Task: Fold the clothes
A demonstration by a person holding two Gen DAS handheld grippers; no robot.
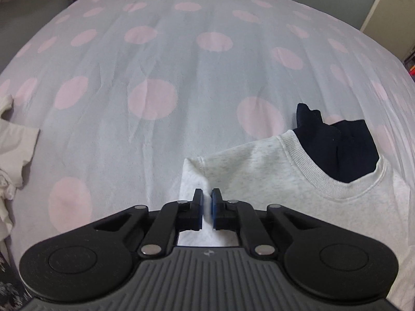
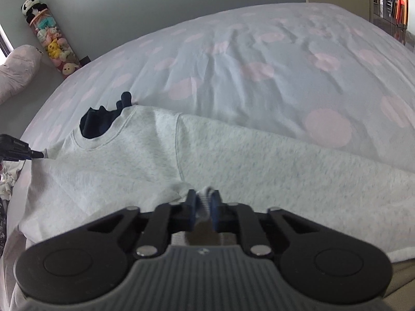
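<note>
Claw (image 1: 207, 199) pinching sweatshirt (image 1: 259, 160) on dotted bedsheet (image 1: 181, 64).

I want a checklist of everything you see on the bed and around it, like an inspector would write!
Surface: bed sheet, pale blue with pink dots, lightly wrinkled.
Job's things: grey sweatshirt lying spread out on the sheet; dark garment poking out of its neck opening.
Clutter: white clothes heaped at the bed's left edge.
Grippers: left gripper has its jaws shut on a fold of the sweatshirt near the shoulder; right gripper has its jaws shut on a ribbed edge of it.
Cables: nothing seen.
Surroundings: grey wall; tube of plush toys with a panda on top; pink pillow.
</note>
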